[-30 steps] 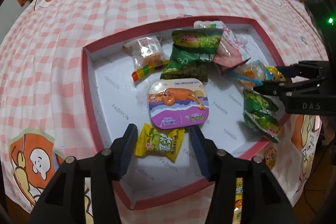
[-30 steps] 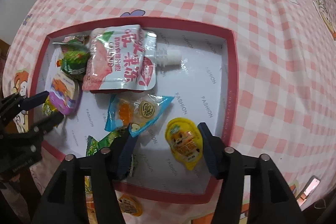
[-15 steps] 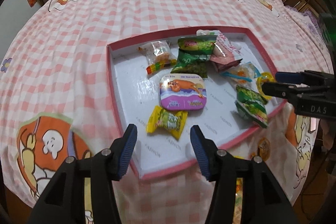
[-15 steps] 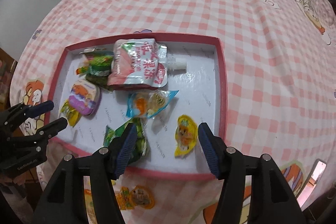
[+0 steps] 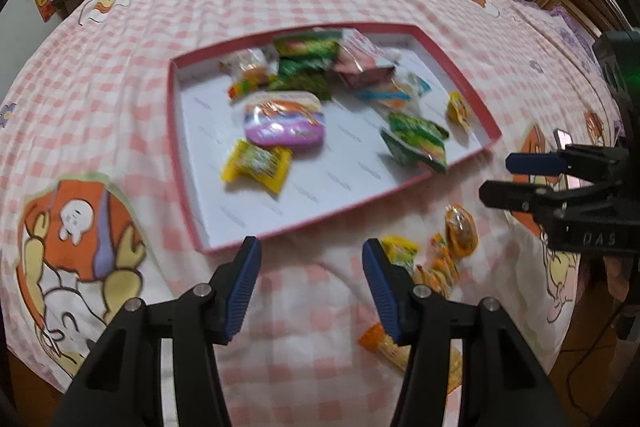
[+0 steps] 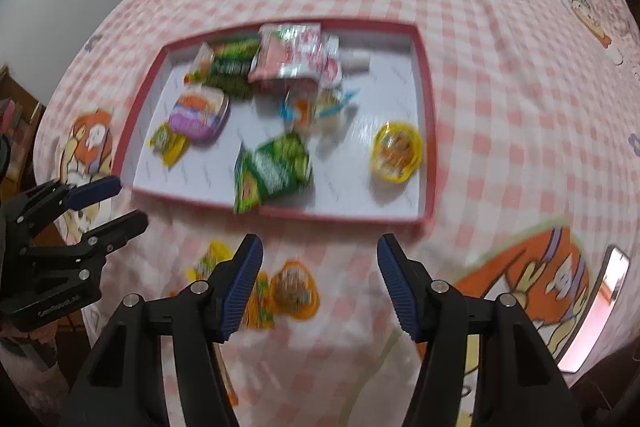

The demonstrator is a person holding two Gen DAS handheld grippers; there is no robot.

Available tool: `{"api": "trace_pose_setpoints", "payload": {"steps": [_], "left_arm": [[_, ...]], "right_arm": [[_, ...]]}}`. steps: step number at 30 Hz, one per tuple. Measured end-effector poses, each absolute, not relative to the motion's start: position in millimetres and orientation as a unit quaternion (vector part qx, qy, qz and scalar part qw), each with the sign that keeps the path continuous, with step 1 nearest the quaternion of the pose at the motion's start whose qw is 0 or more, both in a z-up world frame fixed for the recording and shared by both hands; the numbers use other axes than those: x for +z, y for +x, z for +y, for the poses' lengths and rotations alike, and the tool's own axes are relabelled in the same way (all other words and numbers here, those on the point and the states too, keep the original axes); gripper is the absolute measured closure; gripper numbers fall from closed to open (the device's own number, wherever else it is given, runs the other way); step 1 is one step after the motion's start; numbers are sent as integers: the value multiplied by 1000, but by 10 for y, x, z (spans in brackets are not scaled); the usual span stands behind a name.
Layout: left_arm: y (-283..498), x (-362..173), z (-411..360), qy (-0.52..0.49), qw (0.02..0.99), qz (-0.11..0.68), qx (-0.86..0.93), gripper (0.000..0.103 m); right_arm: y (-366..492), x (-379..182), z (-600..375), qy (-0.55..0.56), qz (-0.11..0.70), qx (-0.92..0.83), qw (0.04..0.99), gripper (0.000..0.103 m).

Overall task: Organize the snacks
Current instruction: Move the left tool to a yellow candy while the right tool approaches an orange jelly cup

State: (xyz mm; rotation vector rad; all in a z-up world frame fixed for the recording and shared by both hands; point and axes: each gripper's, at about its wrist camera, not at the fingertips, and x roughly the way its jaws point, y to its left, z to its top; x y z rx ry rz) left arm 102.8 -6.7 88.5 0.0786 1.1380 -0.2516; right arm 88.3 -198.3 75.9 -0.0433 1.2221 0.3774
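A: Both grippers have drawn back toward the near edge of the bed since the earlier frames; the box, formerly right under the jaws, now lies farther off, and loose snacks have come into view on the cloth. What is the jaw state?

B: Left gripper [image 5: 311, 281]: jaws released, parted, nothing between them, hanging over bare checked bedspread [image 5: 168, 27]. Right gripper [image 6: 319, 281]: jaws likewise released and empty, over the cloth just short of the box's near rim.

A: Nearest items?

B: On the bedspread, outside the box: an orange round jelly cup [image 6: 295, 290] just beside the right gripper's left finger, with a yellow packet [image 6: 210, 261] to its left. From the left wrist view more wrappers lie near that gripper's right finger; blur hides their details.

A: And the box?

B: Red-rimmed box [image 6: 427, 99] with a white floor, beyond the loose snacks. Near row: green packets [image 6: 274, 171] at the centre, touching the near rim; yellow jelly cup [image 6: 397, 151] at the right. At the left, a yellow candy [image 5: 258, 165] lies just beside a purple tin [image 5: 285, 125]. Middle: a blue-edged clear packet [image 6: 316, 105]. Far row: pink spouted pouch [image 6: 294, 61], green bags [image 6: 232, 67] to its left, and a small clear wrapper [image 5: 248, 67] at the far left.
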Motion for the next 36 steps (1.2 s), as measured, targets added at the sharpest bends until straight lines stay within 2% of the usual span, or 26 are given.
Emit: {"api": "trace_pose_setpoints", "payload": {"steps": [5, 11, 17, 26, 36], "left_arm": [[956, 800, -183, 41, 830, 542, -125, 48], [898, 674, -354, 49, 827, 545, -129, 48], [952, 553, -541, 76, 820, 554, -125, 55], [1013, 469, -746, 98, 817, 551, -140, 60], [1142, 361, -724, 40, 798, 577, -169, 63]], "right_arm": [[732, 622, -1983, -28, 577, 183, 795, 52], [654, 450, -1963, -32, 587, 191, 786, 61], [648, 336, -1953, -47, 596, 190, 778, 62], [703, 203, -1931, -56, 610, 203, 764, 62], [822, 147, -1871, -65, 615, 208, 758, 62]]}}
